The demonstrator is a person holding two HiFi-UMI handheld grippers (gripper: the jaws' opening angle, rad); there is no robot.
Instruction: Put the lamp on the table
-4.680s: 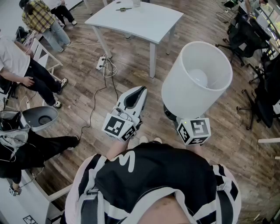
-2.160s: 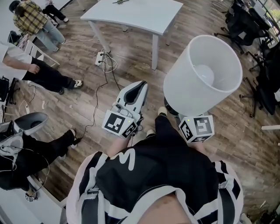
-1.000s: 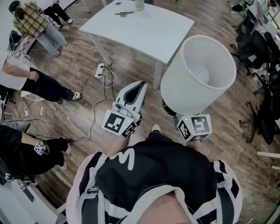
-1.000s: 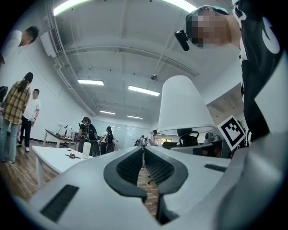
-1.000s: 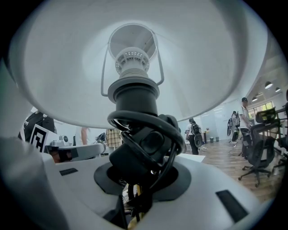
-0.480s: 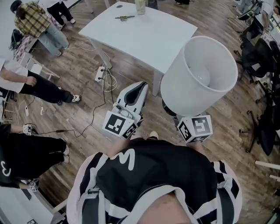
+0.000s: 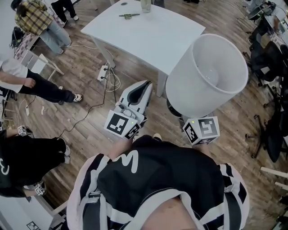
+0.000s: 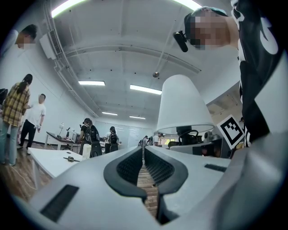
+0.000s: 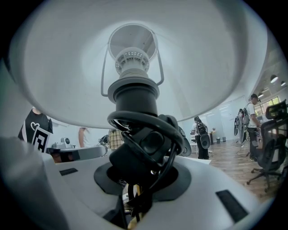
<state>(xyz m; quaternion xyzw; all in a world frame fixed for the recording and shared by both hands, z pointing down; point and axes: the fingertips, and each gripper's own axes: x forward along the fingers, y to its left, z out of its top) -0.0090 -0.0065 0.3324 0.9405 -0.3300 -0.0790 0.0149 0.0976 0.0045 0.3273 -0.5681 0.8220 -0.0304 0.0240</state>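
The lamp has a wide white shade (image 7: 207, 74) and a dark stem wrapped in coiled black cord (image 9: 148, 130). My right gripper (image 9: 141, 168) is shut on that stem and holds the lamp upright above the wooden floor. Its marker cube (image 7: 201, 129) shows just below the shade in the head view, and the shade hides its jaws there. The shade's inside and bulb socket (image 9: 134, 63) fill the right gripper view. My left gripper (image 7: 144, 86) is shut and empty beside the lamp (image 8: 184, 105). The white table (image 7: 148, 33) stands just ahead of both grippers.
A pale bottle (image 7: 145, 4) and a small tool (image 7: 128, 15) lie at the table's far edge. A power strip with cables (image 7: 104, 72) lies on the floor by the left table leg. People stand and sit at the left (image 7: 33, 15). Office chairs (image 7: 270, 67) crowd the right.
The table has drawn nearer and now lies just beyond the gripper tips. Both grippers have moved toward it, the lamp still held. The people at the left have shifted.
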